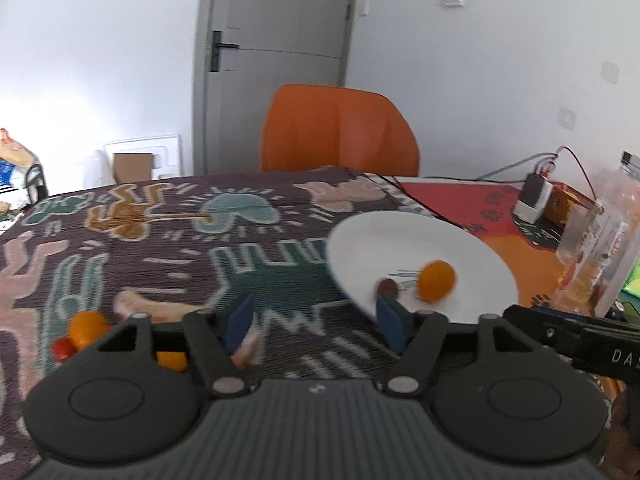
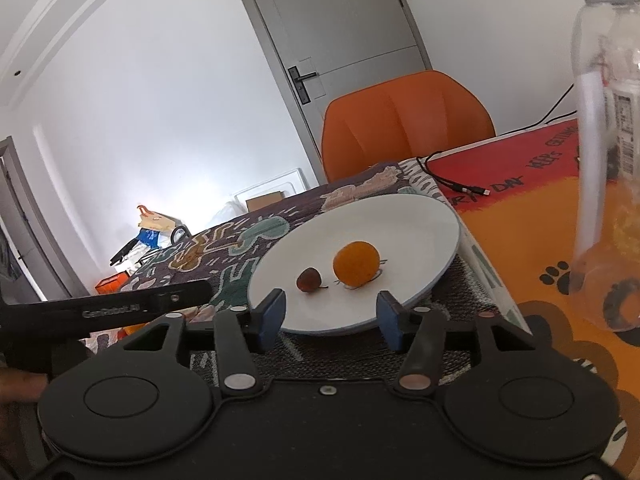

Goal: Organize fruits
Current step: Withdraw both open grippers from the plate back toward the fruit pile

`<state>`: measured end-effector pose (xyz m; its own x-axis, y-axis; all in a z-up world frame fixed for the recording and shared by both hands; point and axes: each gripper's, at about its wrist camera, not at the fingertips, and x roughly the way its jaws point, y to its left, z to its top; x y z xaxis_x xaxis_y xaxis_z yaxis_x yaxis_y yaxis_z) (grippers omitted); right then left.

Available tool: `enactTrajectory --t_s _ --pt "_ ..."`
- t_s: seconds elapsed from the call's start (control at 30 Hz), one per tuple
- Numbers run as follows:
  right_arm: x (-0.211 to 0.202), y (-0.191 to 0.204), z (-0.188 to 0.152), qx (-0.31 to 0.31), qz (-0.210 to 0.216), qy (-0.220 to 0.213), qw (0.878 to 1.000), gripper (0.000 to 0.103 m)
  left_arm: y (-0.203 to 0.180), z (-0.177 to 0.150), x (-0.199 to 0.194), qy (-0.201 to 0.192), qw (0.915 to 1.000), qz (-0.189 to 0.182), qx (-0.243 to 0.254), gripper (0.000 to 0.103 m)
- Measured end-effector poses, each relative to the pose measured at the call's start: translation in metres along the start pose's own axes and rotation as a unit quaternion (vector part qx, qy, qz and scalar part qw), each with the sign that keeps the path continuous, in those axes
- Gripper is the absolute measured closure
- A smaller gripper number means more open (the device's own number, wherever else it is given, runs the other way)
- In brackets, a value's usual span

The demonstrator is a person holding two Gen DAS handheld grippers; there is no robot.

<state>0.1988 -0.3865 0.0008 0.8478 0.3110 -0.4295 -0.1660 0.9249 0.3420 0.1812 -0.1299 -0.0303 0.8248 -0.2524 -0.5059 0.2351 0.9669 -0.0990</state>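
A white plate (image 1: pixel 400 240) lies on the patterned cloth and holds an orange fruit (image 1: pixel 436 282) and a small dark red fruit (image 1: pixel 387 288). My left gripper (image 1: pixel 316 320) is open just left of the plate, its right pad at the plate's near rim, with nothing between the pads. To its left, loose fruit lies on the cloth: an orange one (image 1: pixel 86 328), a small red one (image 1: pixel 62 348) and another orange one (image 1: pixel 172 360). In the right wrist view my right gripper (image 2: pixel 331 318) stands open over the near rim of the plate (image 2: pixel 400 232), short of the orange fruit (image 2: pixel 356 263) and the dark fruit (image 2: pixel 308 279).
A clear plastic bottle (image 2: pixel 608 160) stands close on the right on an orange and red mat (image 2: pixel 520 208). Cables (image 2: pixel 452 184) and a small charger box (image 1: pixel 534 196) lie behind the plate. An orange chair (image 1: pixel 340 132) stands at the table's far edge.
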Motion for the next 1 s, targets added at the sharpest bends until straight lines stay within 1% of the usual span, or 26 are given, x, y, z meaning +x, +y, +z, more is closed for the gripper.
enactTrajectory --t_s 0.03,0.07,0.13,0.2,0.23,0.33,0.37,0.4,0.43,0.5,0.6,0.8,1.0 --pt "0.001 0.002 0.000 -0.002 0.000 0.001 1.000 0.048 0.004 -0.001 -0.004 -0.002 1.0000 0.006 -0.001 0.028" --pt "0.002 0.004 -0.001 -0.002 -0.001 0.001 1.000 0.045 0.007 -0.001 -0.007 -0.003 0.9999 0.010 -0.001 0.027" --pt "0.003 0.006 -0.001 -0.003 -0.002 0.001 1.000 0.037 0.013 -0.004 -0.013 -0.006 0.9998 0.019 -0.002 0.023" --pt "0.003 0.011 -0.002 -0.008 -0.003 -0.003 1.000 0.027 0.019 -0.006 -0.019 -0.006 0.9995 0.029 -0.007 0.022" --pt "0.002 0.013 -0.003 -0.010 -0.002 -0.004 1.000 0.025 0.022 -0.008 -0.021 -0.007 0.9994 0.034 -0.010 0.021" --pt "0.004 0.020 -0.005 -0.014 0.001 -0.004 1.000 0.015 0.032 -0.012 -0.029 -0.008 0.9989 0.044 -0.016 0.019" --pt "0.005 0.022 -0.005 -0.015 0.001 -0.004 1.000 0.007 0.035 -0.014 -0.032 -0.010 0.9988 0.043 -0.020 0.017" --pt "0.005 0.025 -0.006 -0.017 0.002 -0.004 1.000 0.001 0.039 -0.016 -0.036 -0.014 0.9990 0.035 -0.023 0.013" --pt "0.005 0.028 -0.007 -0.020 0.003 -0.005 1.000 0.000 0.043 -0.018 -0.040 -0.018 0.9990 0.030 -0.027 0.008" --pt "0.006 0.033 -0.008 -0.027 0.010 -0.004 1.000 0.000 0.049 -0.021 -0.046 -0.022 0.9985 0.037 -0.034 0.006" --pt "0.010 0.039 -0.009 -0.032 0.011 0.001 0.999 0.000 0.059 -0.026 -0.051 -0.021 0.9973 0.054 -0.045 0.005" --pt "0.017 0.052 -0.013 -0.041 0.014 0.012 0.999 0.000 0.081 -0.035 -0.057 -0.015 0.9947 0.077 -0.067 0.005" --pt "0.018 0.067 -0.017 -0.052 0.026 0.010 0.998 0.000 0.098 -0.045 -0.058 -0.010 0.9928 0.091 -0.078 0.005"
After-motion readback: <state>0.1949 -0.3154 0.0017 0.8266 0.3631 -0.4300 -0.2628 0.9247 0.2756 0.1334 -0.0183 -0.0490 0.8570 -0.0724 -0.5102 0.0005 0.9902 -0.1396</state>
